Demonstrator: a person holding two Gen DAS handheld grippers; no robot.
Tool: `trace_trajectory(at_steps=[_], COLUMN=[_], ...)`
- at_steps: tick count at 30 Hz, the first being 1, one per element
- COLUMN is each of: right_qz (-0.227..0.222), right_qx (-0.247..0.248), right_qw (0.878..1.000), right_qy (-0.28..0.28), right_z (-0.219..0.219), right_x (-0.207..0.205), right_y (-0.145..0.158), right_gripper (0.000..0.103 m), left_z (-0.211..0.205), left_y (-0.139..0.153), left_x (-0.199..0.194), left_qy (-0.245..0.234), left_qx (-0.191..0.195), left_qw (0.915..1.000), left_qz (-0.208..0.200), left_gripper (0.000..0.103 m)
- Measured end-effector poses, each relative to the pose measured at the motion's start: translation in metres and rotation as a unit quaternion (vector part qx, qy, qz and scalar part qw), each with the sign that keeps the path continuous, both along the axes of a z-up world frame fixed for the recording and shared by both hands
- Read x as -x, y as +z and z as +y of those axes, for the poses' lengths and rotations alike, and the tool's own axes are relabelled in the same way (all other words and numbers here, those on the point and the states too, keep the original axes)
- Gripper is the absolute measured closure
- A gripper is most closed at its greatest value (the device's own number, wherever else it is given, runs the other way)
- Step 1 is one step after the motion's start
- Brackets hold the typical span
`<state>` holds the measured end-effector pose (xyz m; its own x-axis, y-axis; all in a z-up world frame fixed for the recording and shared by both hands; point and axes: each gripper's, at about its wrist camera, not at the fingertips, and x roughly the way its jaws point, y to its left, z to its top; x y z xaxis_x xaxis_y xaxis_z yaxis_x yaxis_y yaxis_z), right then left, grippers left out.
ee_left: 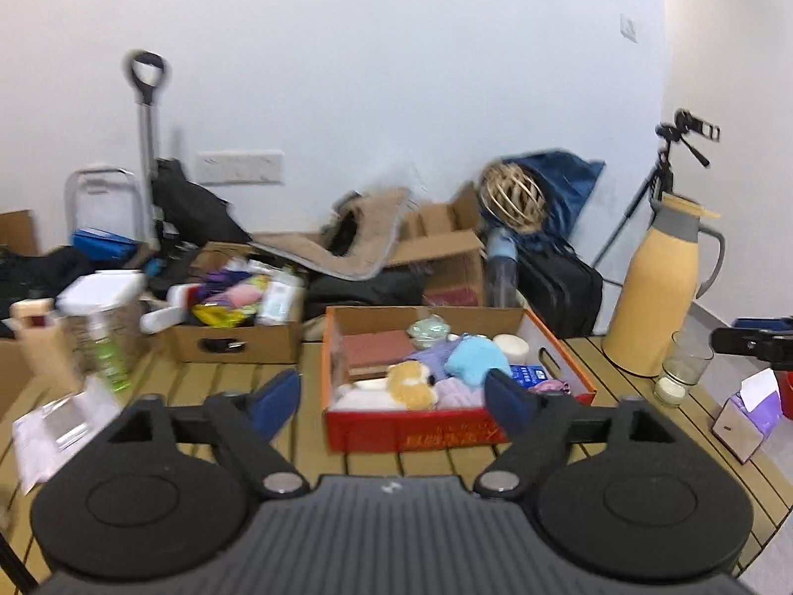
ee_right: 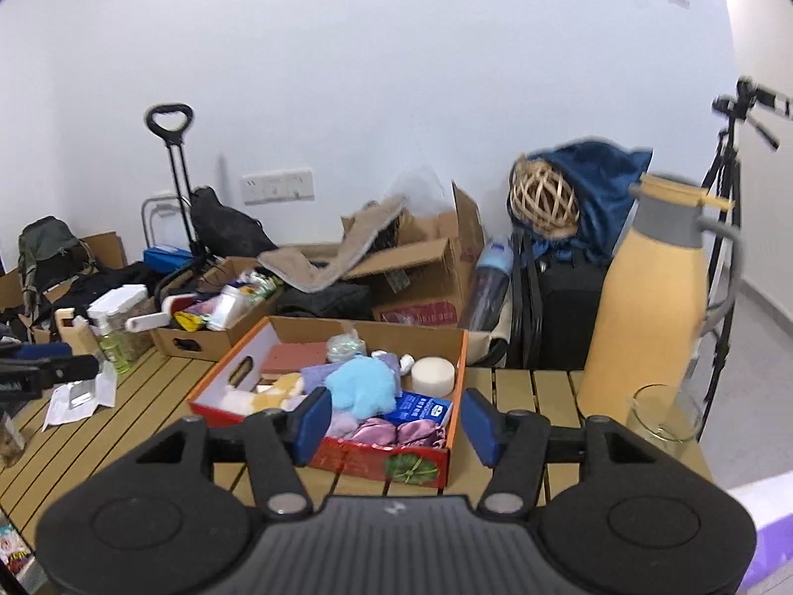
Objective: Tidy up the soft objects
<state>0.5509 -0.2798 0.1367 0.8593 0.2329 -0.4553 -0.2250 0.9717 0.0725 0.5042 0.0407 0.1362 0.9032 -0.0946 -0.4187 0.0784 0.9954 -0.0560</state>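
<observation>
A red cardboard box (ee_left: 411, 431) (ee_right: 357, 456) sits on the slatted wooden table, filled with soft things. Inside lie a light blue plush (ee_left: 476, 357) (ee_right: 362, 382), a yellow and white plush toy (ee_left: 411, 384) (ee_right: 277, 391), pale purple cloth (ee_left: 461, 394), pink satin fabric (ee_right: 396, 434), a white round pad (ee_right: 433, 376) and a red-brown block (ee_left: 376, 347). My left gripper (ee_left: 391, 399) hovers in front of the box, jaws wide apart and empty. My right gripper (ee_right: 396, 421) also hangs before the box's near corner, open with nothing held.
A tall yellow thermos (ee_left: 654, 292) (ee_right: 644, 317) and a glass (ee_left: 684, 367) (ee_right: 661, 416) stand right of the box. A brown carton of mixed items (ee_left: 233, 342), a green spray bottle (ee_left: 106, 352) and plastic packets (ee_right: 79, 396) lie left. A purple tissue box (ee_left: 748, 416) is at the right edge.
</observation>
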Motion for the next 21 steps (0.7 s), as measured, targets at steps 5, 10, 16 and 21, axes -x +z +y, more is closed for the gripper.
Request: trace_trajectory(at_steps=[5, 10, 16, 21], right_qz=[-0.072, -0.111, -0.156, -0.156], right_qx=[0.017, 0.009, -0.001, -0.023], right_qw=[0.997, 0.994, 0.987, 0.987], right_qy=[-0.01, 0.0, 0.021, 0.015], right_z=[0.005, 0.011, 0.024, 0.03], right_x=[0.107, 0.219, 0.349, 0.429], right_y=[-0.011, -0.029, -0.053, -0.081], right_gripper=[0.034, 0.023, 0.013, 0.011], left_z=[0.012, 0.018, 0.007, -0.007], left_y=[-0.023, -0.044, -0.053, -0.071], left_x=[0.12, 0.233, 0.338, 0.399], left_qy=[0.031, 0.044, 0.063, 0.061], left_qx=[-0.014, -0.006, -0.022, -0.011], left_qw=[0.9981, 0.9968, 0.9898, 0.99], left_qz=[-0.051, -0.067, -0.125, -0.126], left_gripper=[0.0, 0.0, 0.0, 0.0])
